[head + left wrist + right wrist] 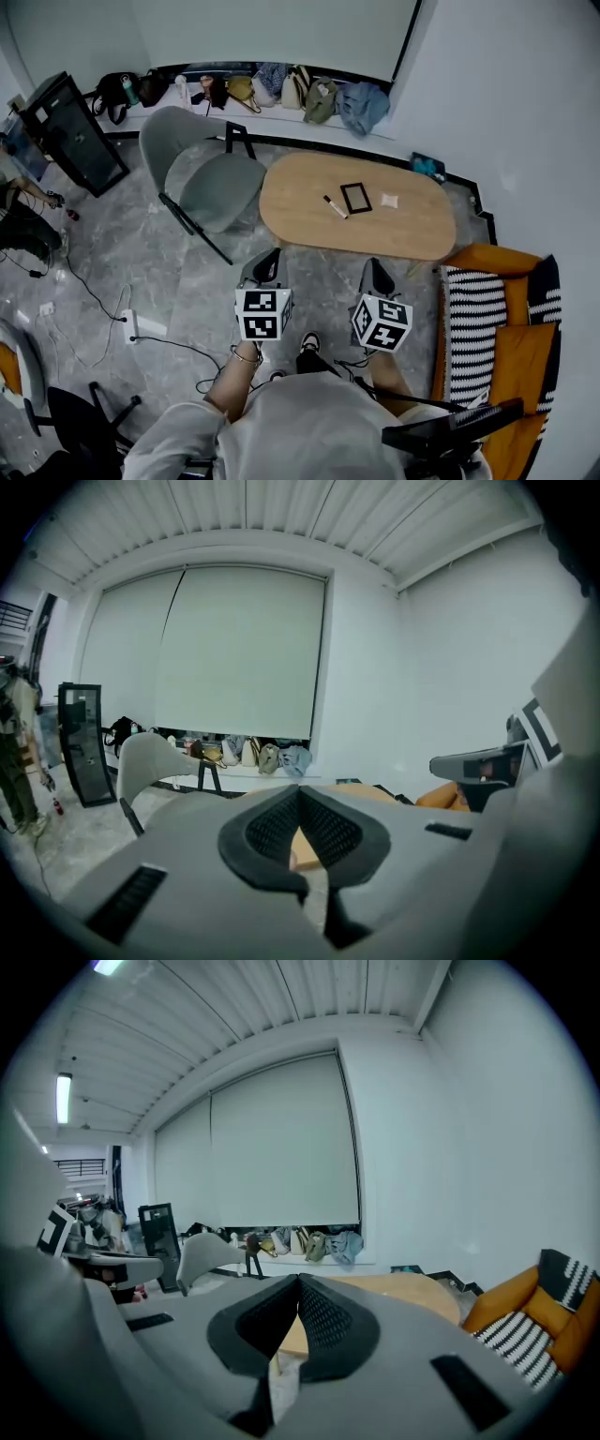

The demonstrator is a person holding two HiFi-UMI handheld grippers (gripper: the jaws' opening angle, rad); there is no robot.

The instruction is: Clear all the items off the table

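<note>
An oval wooden table [417,225] stands ahead of me on the grey floor. On it lie a black-and-white marker pen [335,206], a small black rectangular frame [356,197] and a small white item [390,201]. My left gripper [272,256] and right gripper [374,266] are held side by side short of the table's near edge, both pointing at it and touching nothing. In the left gripper view the left gripper [300,792] has its pads meeting at the tip, with nothing between them. The right gripper [298,1282] looks the same, shut and empty, with the table [422,1290] beyond.
A grey chair [202,178] stands at the table's left end. An orange sofa with a striped cushion [476,328] is at the right. Bags [281,89] line the ledge at the back wall. A power strip and cables [131,326] lie on the floor at left.
</note>
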